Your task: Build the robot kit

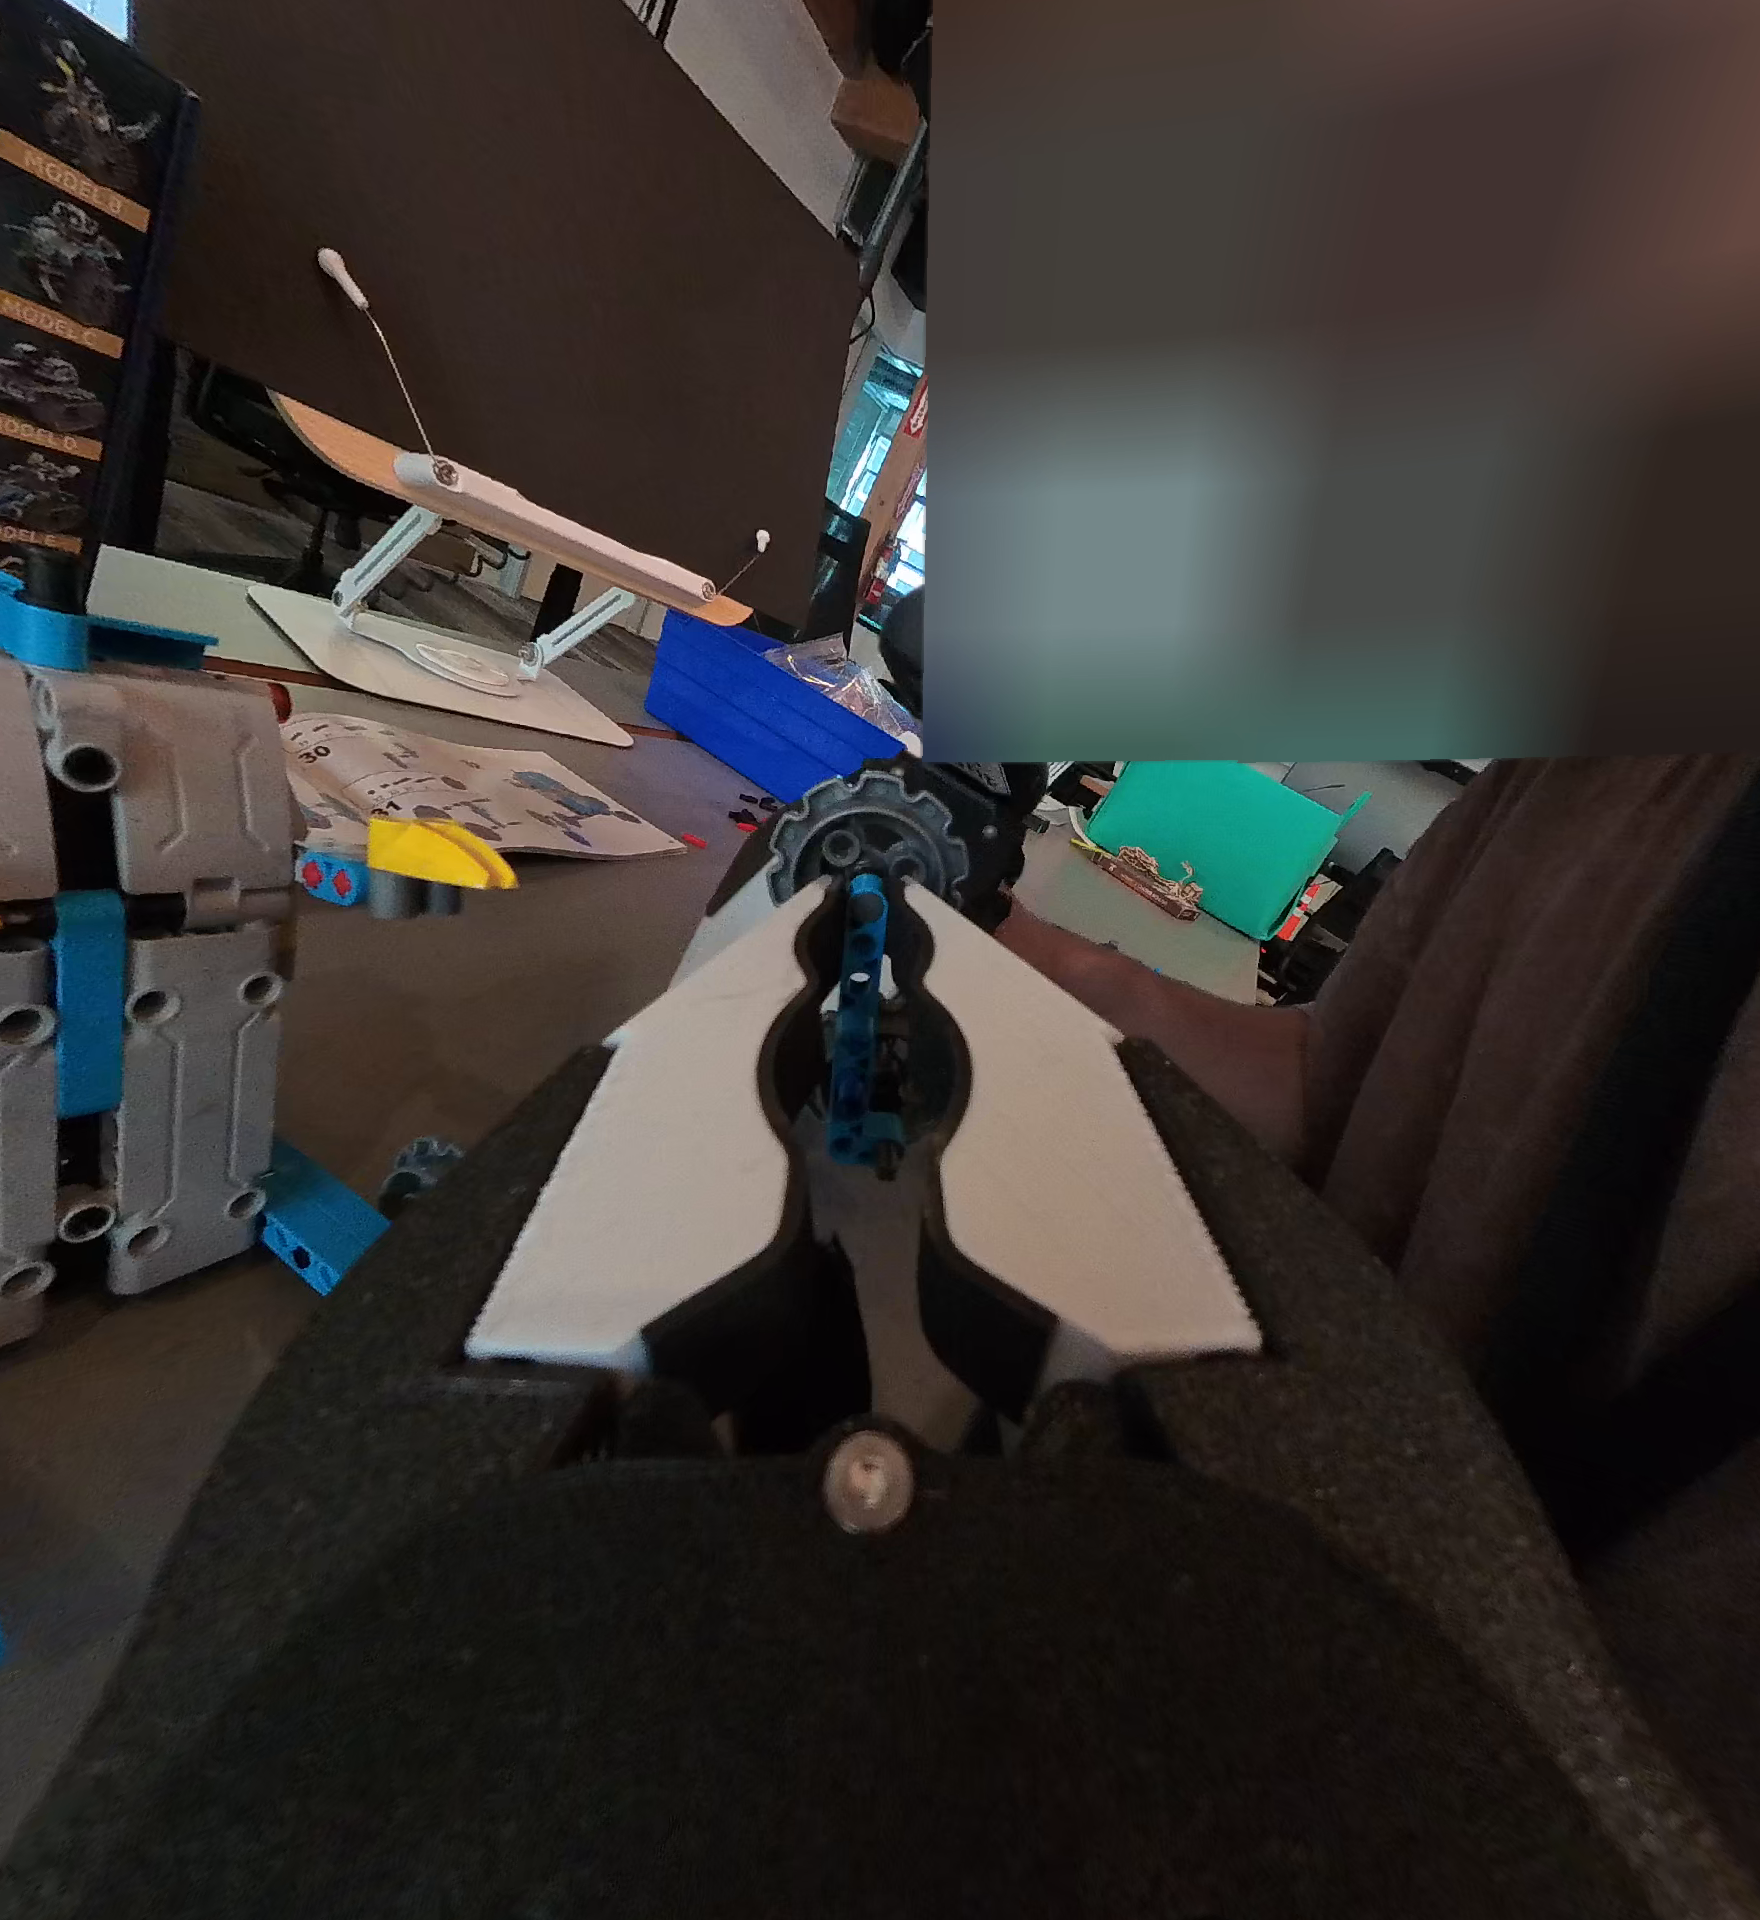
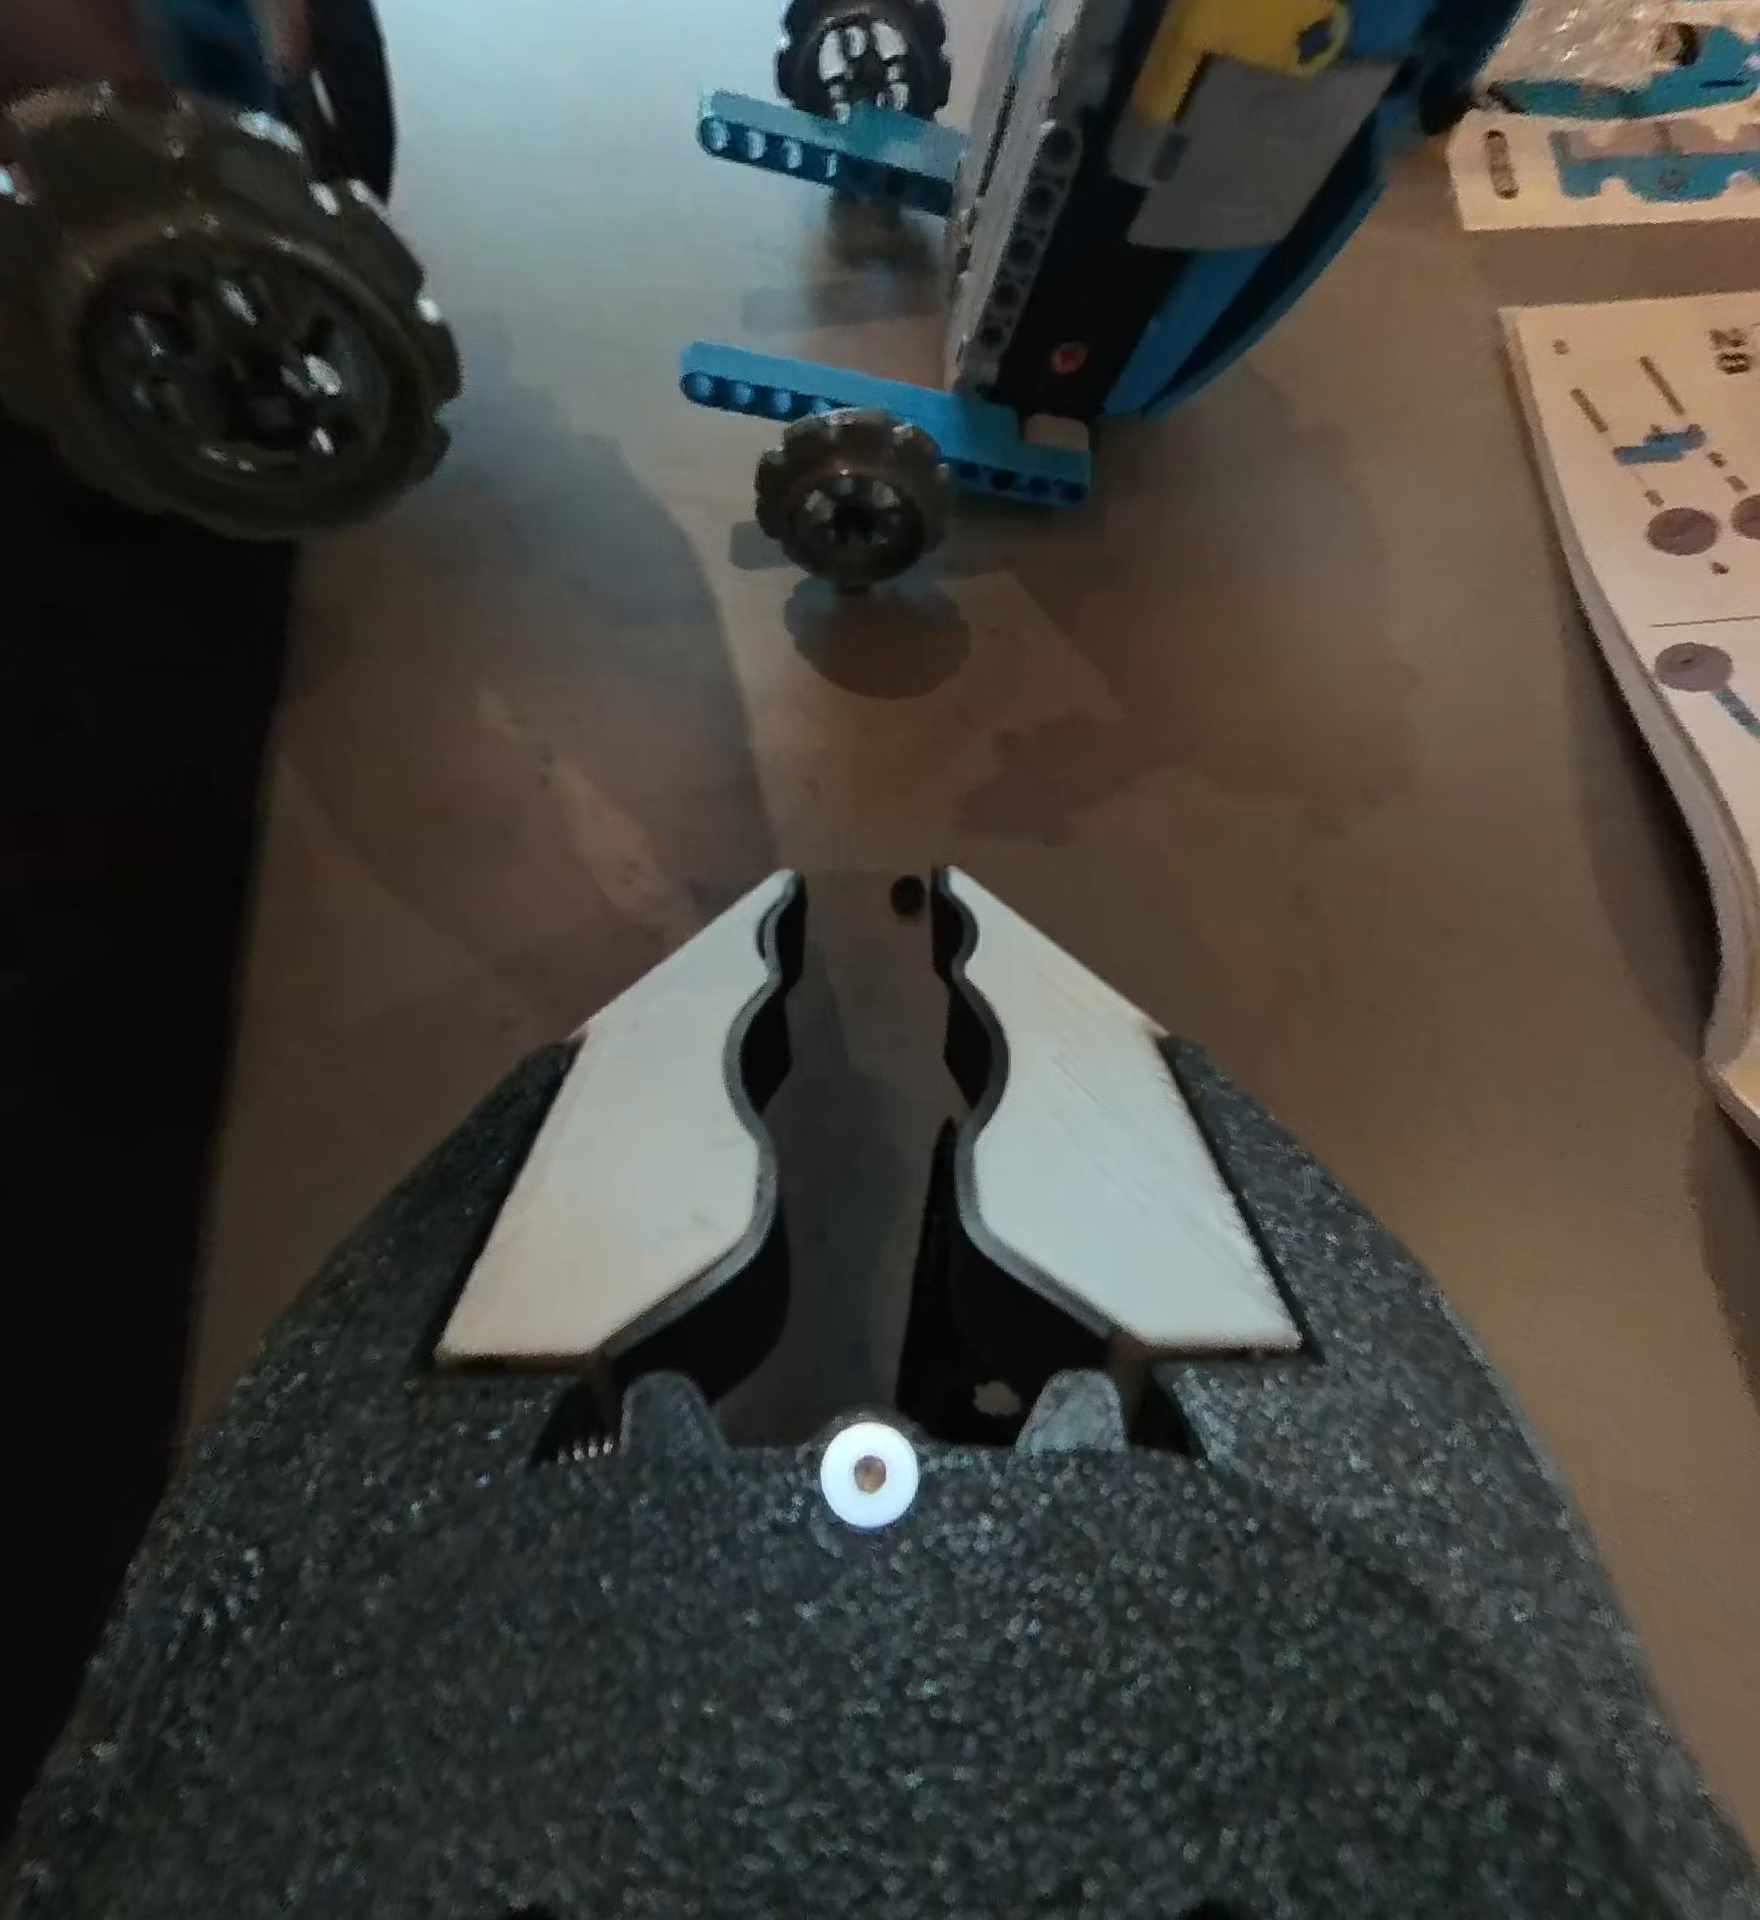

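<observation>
Blue plastic beam with holes point(image 1: 860, 1023), w/ a dark grey toothed wheel point(image 1: 865, 847) on its far end, sits clamped between the white fingers of the left gripper point(image 1: 860, 914), lifted above the brown table point(image 1: 502, 966). The wheel pokes out just past the tips. Right gripper point(image 2: 868, 883) has its fingers a bit apart & holds nothing; a tiny dark pin point(image 2: 903, 894) lies on the table between its tips. Near it, further out, a small grey toothed wheel point(image 2: 852, 509) touches one blue arm point(image 2: 855, 410) of the grey, blue & yellow brick model point(image 2: 1146, 208). A second blue arm point(image 2: 824, 140) w/ another wheel point(image 2: 860, 62) is behind. Open paper build booklet point(image 2: 1686, 644) lies to the right.

In the left view the model's grey panels point(image 1: 107, 1039) are close on the left; a white stand point(image 1: 502, 592), blue bin point(image 1: 751, 696) & green box point(image 1: 1219, 831) sit farther back.

Tip, my guess: keep the squeeze steady so the beam doesn't twist, & keep the wheel clear of the fingers so it can turn.
</observation>
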A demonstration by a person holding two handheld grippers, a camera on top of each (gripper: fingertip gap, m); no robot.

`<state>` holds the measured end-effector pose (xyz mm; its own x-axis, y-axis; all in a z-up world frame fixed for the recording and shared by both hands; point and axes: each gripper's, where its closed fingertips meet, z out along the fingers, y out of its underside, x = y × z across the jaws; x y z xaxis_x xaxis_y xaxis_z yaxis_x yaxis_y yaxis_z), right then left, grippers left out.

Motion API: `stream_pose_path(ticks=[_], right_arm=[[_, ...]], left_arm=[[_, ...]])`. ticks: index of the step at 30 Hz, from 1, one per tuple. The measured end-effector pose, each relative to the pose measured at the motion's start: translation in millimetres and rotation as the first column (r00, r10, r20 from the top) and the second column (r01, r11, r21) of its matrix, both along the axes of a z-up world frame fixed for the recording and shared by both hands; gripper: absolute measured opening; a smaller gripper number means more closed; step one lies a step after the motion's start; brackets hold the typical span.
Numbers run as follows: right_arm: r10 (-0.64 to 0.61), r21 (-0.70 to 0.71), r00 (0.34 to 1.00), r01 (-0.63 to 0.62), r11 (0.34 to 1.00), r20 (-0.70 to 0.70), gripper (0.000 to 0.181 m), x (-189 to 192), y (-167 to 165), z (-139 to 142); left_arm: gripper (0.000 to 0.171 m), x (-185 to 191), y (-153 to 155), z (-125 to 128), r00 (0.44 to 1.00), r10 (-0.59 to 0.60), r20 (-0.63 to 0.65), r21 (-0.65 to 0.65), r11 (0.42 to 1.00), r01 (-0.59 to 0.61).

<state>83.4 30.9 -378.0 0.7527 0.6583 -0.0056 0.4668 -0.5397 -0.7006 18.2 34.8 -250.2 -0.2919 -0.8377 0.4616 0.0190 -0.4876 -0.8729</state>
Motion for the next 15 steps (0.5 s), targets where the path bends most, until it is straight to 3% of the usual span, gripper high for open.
stream_pose_path(ticks=[8, 11, 15], right_arm=[[-0.037, -0.05, 0.999, 0.038, 0.998, 0.024, 0.023, 0, 5, -10], [-0.022, -0.062, 1.0, 0.023, 0.998, 0.022, 0.009, -1, 4, -14], [-0.013, -0.07, 0.999, 0.01, 0.998, -0.038, 0.007, -2, 4, -14]], left_arm=[[0.006, -4, 4, 4, 0.999, -0.007, 0.033, -0.034, 0.999, 0.008], [0.007, -7, 5, 8, 0.998, -0.028, 0.063, -0.069, 0.997, 0.033], [0.006, -10, 4, 12, 0.993, -0.064, 0.094, -0.108, 0.991, 0.075]])
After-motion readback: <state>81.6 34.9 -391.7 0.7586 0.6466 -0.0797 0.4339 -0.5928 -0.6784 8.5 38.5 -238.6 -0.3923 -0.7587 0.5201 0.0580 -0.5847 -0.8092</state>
